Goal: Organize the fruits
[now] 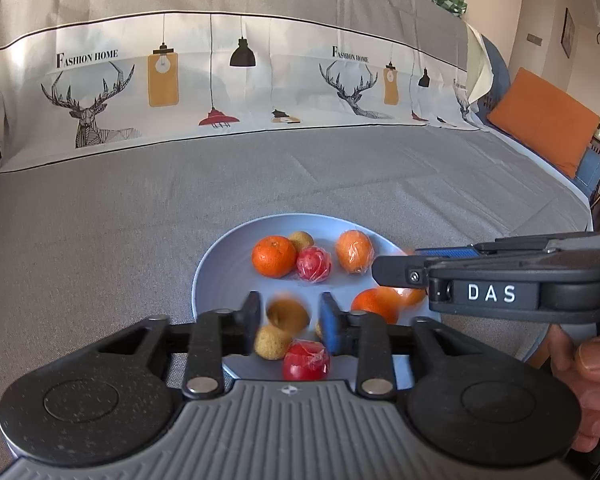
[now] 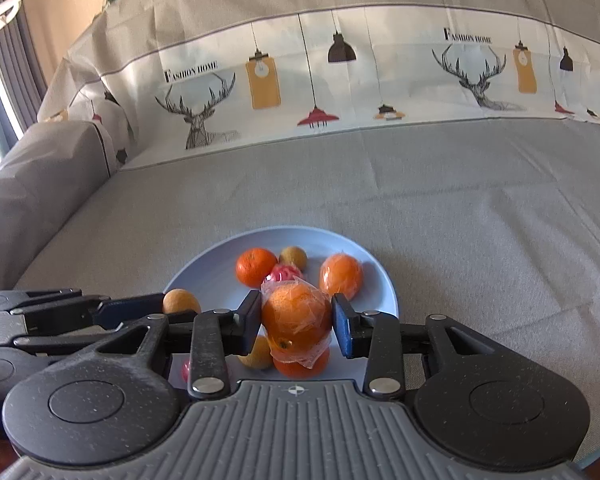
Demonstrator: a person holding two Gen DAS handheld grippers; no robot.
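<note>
Two grippers: left gripper (image 1: 288, 318) jaws spread; "DAS"-marked right gripper (image 2: 296, 320) pinching wrapped orange (image 2: 296, 316).

Fruits (image 1: 274, 262) in the plate (image 1: 220, 276) on the cloth-covered sofa seat (image 1: 100, 240), backrest (image 1: 260, 80) behind.

Both cameras sat just behind their own fingers, angled down and forward, facing the printed backrest cover (image 1: 228, 80) across the grey seat cover (image 1: 100, 220). Each looked at close range onto the blue plate (image 1: 216, 276) of fruit. The left view stood left of the plate and caught the right gripper (image 1: 392, 272) entering from its right edge; the right view caught the left gripper (image 2: 148, 308) at its left edge. Plate, seat and backrest were common to both.
</note>
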